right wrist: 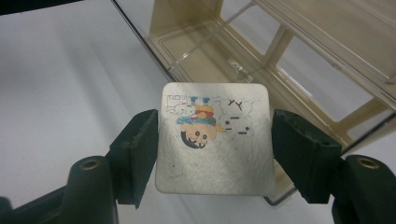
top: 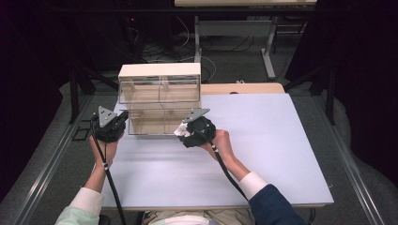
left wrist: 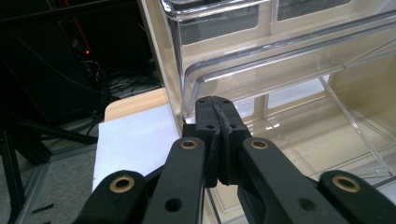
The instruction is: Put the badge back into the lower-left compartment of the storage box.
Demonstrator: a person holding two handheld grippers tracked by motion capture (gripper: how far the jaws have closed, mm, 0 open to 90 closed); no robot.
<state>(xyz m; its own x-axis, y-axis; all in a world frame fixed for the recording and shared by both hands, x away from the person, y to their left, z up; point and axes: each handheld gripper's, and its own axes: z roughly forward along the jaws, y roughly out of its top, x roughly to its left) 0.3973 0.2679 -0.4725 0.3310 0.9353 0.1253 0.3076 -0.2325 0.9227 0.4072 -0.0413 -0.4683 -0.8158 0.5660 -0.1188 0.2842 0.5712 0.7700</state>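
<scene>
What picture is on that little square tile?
The white tile carries colourful cartoon characters; best in the right gripper view.

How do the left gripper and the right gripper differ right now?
The left gripper is shut with nothing between its jaws, while the right gripper is shut on a square cartoon-printed tile. The left gripper's tips sit at the pulled-out clear drawer's corner; the right gripper holds its tile just in front of that drawer. Both are black, two-jawed and hand-held.
</scene>
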